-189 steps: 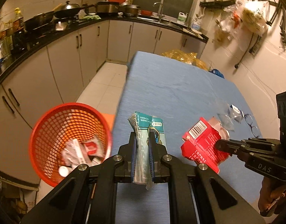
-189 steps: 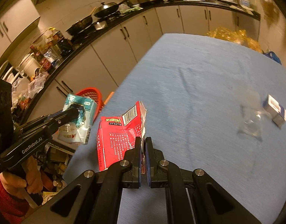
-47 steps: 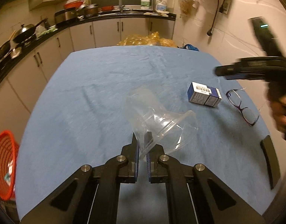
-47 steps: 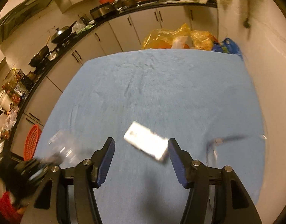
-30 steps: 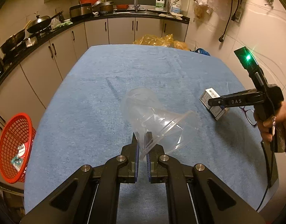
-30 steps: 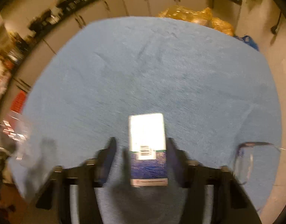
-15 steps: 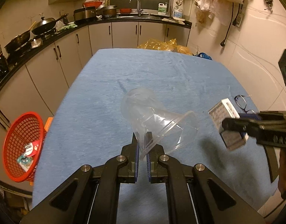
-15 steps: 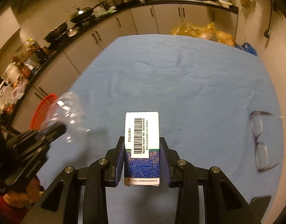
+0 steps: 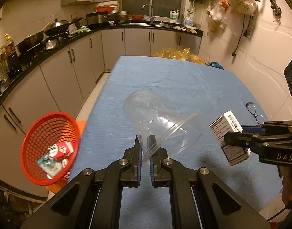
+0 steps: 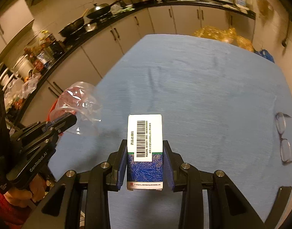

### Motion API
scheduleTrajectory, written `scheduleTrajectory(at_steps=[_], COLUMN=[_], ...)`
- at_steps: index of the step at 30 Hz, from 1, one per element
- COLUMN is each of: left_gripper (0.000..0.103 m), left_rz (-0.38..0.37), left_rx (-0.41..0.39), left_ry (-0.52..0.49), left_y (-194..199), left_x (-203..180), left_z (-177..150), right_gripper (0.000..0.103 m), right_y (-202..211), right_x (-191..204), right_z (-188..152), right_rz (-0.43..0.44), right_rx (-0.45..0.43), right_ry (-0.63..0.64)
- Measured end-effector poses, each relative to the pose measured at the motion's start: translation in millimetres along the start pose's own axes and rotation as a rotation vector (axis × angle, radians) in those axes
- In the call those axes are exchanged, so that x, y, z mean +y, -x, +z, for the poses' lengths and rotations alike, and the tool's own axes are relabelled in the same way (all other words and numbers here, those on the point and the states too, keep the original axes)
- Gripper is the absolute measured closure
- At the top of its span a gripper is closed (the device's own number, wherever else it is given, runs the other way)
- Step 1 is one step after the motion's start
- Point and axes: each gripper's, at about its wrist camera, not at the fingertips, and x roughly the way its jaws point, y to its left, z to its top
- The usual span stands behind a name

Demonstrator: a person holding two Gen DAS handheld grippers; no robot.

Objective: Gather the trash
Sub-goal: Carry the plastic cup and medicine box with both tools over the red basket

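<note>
My left gripper (image 9: 145, 145) is shut on the rim of a clear plastic cup (image 9: 157, 120) and holds it above the blue table (image 9: 180, 80). The cup (image 10: 77, 103) also shows in the right wrist view, held out past the table's left edge. My right gripper (image 10: 145, 152) is shut on a small white and blue box (image 10: 145, 148) with a barcode, lifted over the table; the box (image 9: 228, 137) shows at the right of the left wrist view. A red mesh basket (image 9: 50, 147) with trash in it stands on the floor left of the table.
A pair of glasses (image 9: 254, 112) lies near the table's right edge, also in the right wrist view (image 10: 284, 139). A kitchen counter (image 9: 41, 51) with pans runs along the left and back. Yellow bags (image 9: 176, 53) sit behind the table's far end.
Both grippers have swung left toward the basket, which now sits closer in the left wrist view. The box and the cup stay gripped.
</note>
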Motion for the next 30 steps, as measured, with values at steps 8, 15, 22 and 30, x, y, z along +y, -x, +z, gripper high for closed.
scheduleTrajectory(at_steps=[8,15,22,30], left_gripper=[0.097,0.097,0.097,0.097], left_rz=[0.051,0.104,0.147,0.171], left_rx=[-0.032,-0.041,-0.042,-0.032], left_ry=[0.045,0.080,0.122,0.153], left_y=[18.4,27.8,35.5,35.9], left_x=[41.5,73.8,106.9,135.4], left_z=[-0.3,-2.0,-9.1,-13.4], right_gripper=[0.065,0.065,0.065,0.065], right_y=[-9.9,-22.5,-36.8,-49.0], right_x=[46.8,84.6,119.3,151.2], right_z=[15.7,26.6,34.1,43.9], right_rz=[0.029,0.062,0.092,0.111], right_rx=[-0.005,0.002,0.016,0.024], right_ry=[0.061,0.115,0.171,0.213])
